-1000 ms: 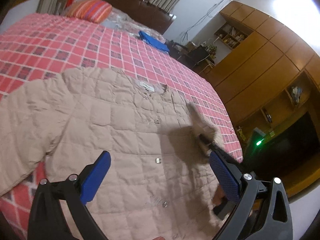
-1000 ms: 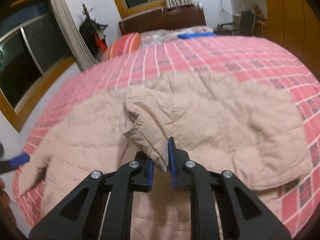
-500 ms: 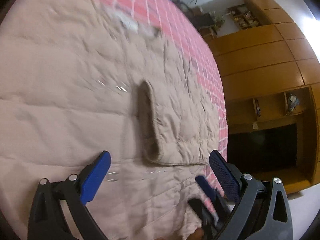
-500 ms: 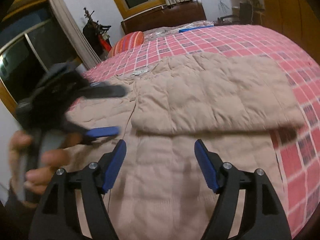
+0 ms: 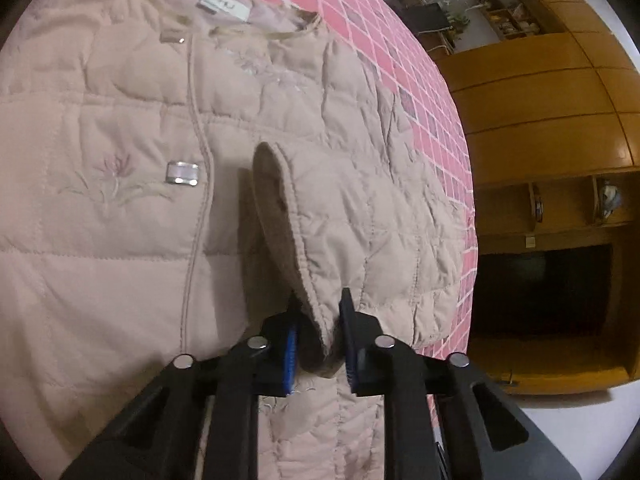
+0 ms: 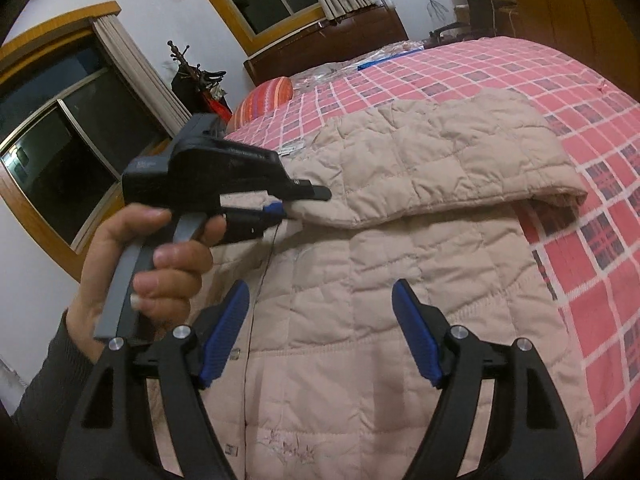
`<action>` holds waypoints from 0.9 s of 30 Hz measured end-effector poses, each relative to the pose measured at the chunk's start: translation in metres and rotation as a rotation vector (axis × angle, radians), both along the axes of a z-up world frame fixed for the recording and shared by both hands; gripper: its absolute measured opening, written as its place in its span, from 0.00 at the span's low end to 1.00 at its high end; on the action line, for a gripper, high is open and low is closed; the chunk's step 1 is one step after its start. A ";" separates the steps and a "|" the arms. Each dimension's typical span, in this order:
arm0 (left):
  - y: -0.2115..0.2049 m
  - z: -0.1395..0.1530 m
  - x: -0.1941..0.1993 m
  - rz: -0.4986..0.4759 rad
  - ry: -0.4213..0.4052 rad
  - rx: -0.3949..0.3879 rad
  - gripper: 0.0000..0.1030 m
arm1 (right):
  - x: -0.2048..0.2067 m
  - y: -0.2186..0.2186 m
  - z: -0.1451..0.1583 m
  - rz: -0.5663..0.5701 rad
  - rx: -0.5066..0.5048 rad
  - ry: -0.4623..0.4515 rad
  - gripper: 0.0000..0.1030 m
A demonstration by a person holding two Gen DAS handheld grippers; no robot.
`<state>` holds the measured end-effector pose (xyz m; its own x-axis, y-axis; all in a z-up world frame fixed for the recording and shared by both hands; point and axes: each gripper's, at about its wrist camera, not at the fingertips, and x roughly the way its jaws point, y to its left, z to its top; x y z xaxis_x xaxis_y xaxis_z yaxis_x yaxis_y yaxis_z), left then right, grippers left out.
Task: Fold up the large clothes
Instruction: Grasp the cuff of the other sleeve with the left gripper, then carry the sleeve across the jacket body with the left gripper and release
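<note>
left tongs (image 5: 318, 334) pinching sleeve cuff (image 5: 280, 216) (folded across jacket front) | right tongs (image 6: 320, 332) spread, hovering over beige quilted jacket (image 6: 360, 300) | jacket flat on bed (image 6: 560, 80), pink checked cover

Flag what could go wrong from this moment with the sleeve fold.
The left gripper pinches only the cuff edge of the beige quilted jacket's folded sleeve; the puffy fabric could slip out. The right gripper hangs open, pinning nothing, so pulling may drag the jacket across the pink checked bedspread.
</note>
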<state>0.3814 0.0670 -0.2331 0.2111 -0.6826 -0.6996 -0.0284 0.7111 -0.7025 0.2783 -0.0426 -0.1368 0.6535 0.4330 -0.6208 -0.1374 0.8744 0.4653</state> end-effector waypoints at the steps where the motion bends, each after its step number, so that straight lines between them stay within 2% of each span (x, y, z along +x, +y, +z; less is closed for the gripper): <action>1: 0.001 0.008 0.000 -0.003 -0.019 0.000 0.12 | -0.002 0.000 0.000 -0.001 0.001 0.003 0.72; 5: 0.007 0.049 -0.001 -0.021 -0.109 0.005 0.10 | -0.004 0.000 -0.005 -0.001 0.012 0.018 0.72; 11: 0.045 0.150 -0.016 -0.016 -0.308 0.044 0.10 | -0.011 0.008 -0.006 0.021 0.010 0.018 0.72; 16: 0.086 0.197 -0.027 0.021 -0.394 0.078 0.09 | -0.013 0.014 -0.007 0.034 0.016 0.023 0.72; 19: 0.111 0.205 -0.034 0.055 -0.416 0.098 0.09 | -0.013 0.016 -0.006 0.042 0.022 0.021 0.72; 22: 0.140 0.195 -0.036 0.098 -0.400 0.113 0.09 | -0.011 0.018 -0.005 0.051 0.025 0.021 0.72; 26: 0.177 0.161 -0.037 0.149 -0.335 0.139 0.09 | -0.010 0.020 -0.003 0.060 0.028 0.019 0.72; 27: 0.188 0.144 -0.036 0.160 -0.302 0.146 0.09 | -0.010 0.020 -0.003 0.061 0.030 0.021 0.72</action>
<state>0.3450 0.2554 -0.0894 0.5191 -0.5217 -0.6770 0.0453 0.8078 -0.5877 0.2685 -0.0228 -0.1396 0.6125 0.4902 -0.6201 -0.1803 0.8504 0.4942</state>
